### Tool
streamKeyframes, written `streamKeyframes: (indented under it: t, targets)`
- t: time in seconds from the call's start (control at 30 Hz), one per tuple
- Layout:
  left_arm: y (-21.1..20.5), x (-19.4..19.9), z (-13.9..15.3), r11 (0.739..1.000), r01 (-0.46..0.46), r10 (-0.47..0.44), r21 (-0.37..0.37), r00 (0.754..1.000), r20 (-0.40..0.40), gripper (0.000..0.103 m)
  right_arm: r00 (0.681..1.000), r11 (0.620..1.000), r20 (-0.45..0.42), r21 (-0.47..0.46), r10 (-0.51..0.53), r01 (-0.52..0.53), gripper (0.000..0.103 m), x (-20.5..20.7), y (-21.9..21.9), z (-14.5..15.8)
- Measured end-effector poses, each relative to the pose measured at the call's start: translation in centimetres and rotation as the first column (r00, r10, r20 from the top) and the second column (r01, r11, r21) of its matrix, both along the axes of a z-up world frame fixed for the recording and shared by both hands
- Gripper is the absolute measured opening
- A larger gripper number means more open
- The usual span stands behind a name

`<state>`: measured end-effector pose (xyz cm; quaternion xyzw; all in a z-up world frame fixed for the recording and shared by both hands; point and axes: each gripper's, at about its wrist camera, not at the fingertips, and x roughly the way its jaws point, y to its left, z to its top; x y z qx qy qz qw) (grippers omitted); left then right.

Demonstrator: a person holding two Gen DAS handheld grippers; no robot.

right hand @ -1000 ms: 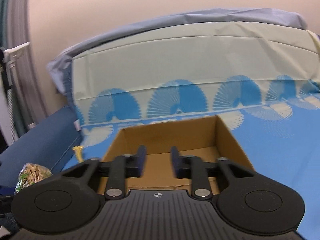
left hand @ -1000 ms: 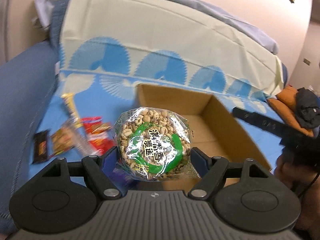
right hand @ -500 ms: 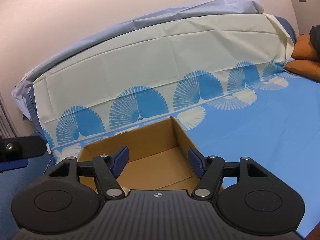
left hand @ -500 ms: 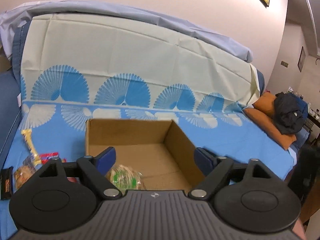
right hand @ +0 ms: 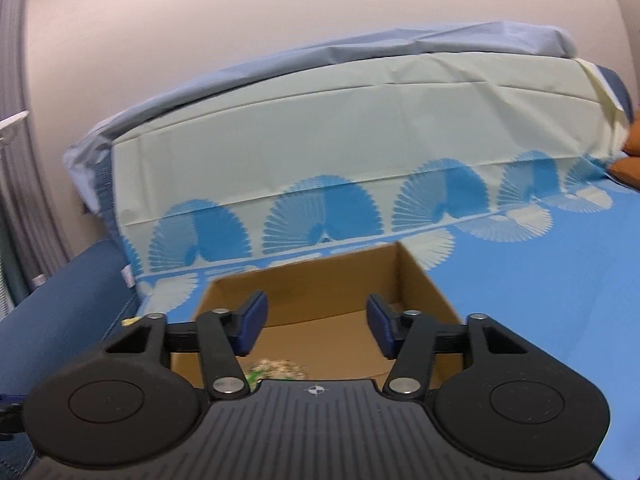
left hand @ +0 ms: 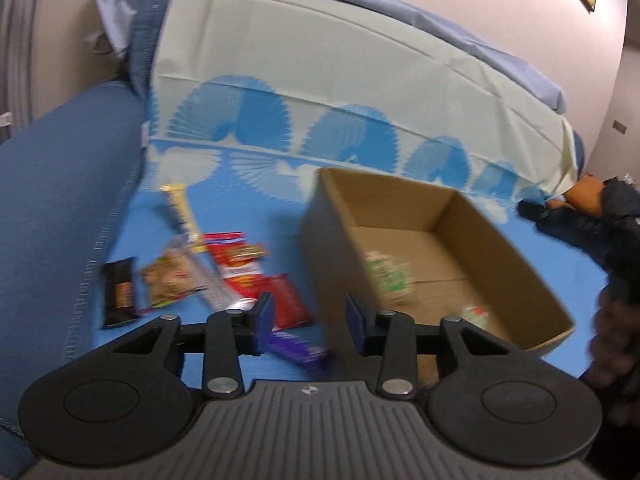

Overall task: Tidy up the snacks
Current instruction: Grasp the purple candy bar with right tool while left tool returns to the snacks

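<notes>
A cardboard box [left hand: 332,260] stands on the blue patterned cover. A clear bag of puffed cereal with a green label [left hand: 390,280] lies inside it, blurred. My left gripper [left hand: 310,320] hovers at the box's near left corner, jaws closing with nothing between them. Left of the box lie loose snacks: a black bar [left hand: 118,296], a cereal packet [left hand: 172,280], a yellow bar [left hand: 182,212], red packets [left hand: 240,264] and a purple packet [left hand: 296,346]. My right gripper [right hand: 316,328] hangs over the box [right hand: 320,280], jaws closing on nothing, with the cereal bag [right hand: 280,368] below.
A padded blue armrest [left hand: 60,200] borders the snacks on the left. The draped backrest [right hand: 340,152] rises behind the box. A blurred hand [left hand: 616,320] and an orange cushion with dark clothing [left hand: 592,192] are at the right.
The left gripper let go of the cereal bag, which now lies in the box. It then swung left toward the loose snacks and its jaws narrowed. The right gripper's jaws widened, then narrowed a little.
</notes>
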<state>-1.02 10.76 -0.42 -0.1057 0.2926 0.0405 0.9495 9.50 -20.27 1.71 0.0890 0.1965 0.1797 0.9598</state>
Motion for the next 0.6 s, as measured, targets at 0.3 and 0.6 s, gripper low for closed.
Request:
streamKeyframes:
  t: [0.3, 0.6]
  targets:
    - [8.0, -3.8, -6.6, 0.999, -0.037, 0.037, -0.005, 0.999, -0.03, 0.042, 0.989, 0.989, 0.009, -0.033, 0.147, -0.146, 0.044, -1.5, 4.4, 0.2]
    - [9.6, -3.8, -6.8, 0.992, -0.08, 0.078, -0.096, 0.997, -0.022, 0.039, 0.89, 0.884, -0.032, -0.106, 0.455, -0.455, 0.044, -4.8, 11.8, -0.6]
